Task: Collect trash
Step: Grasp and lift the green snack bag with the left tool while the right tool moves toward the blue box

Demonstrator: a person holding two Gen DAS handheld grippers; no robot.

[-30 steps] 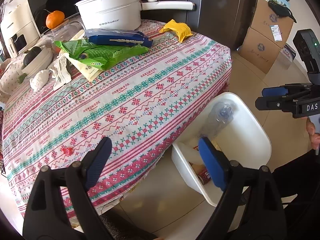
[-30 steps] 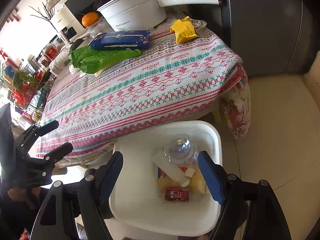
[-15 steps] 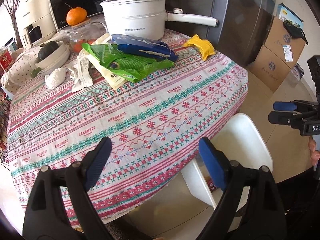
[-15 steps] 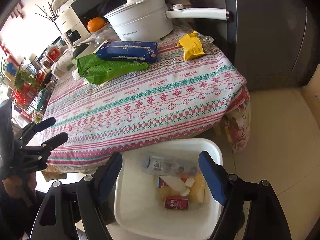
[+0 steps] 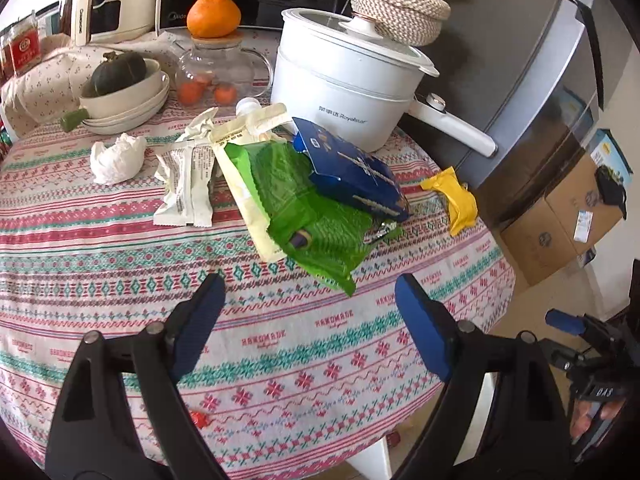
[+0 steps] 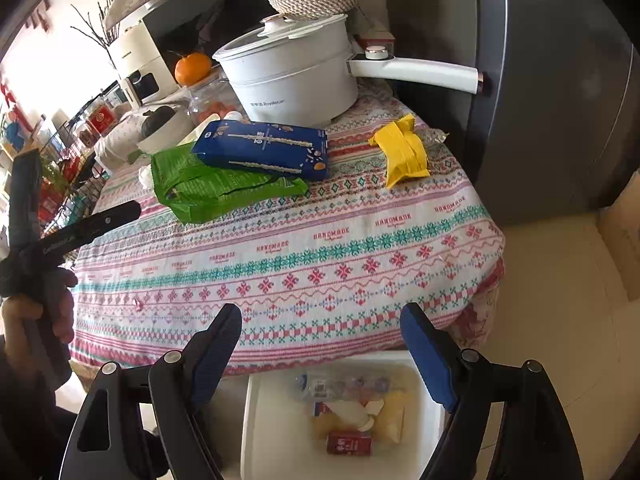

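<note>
Patterned cloth covers the round worktop [image 5: 280,344]. Over it the left gripper [image 5: 306,296] has its jaws apart and empty, having just narrowed a little. Over the worktop's edge the right gripper [image 6: 320,326] has empty jaws that have just been widening. Ahead lie a green bag [image 5: 316,216], blue packet [image 5: 352,172] and yellow wrapper [image 5: 456,200]. Below, the white bin [image 6: 256,420] holds trash.
</note>
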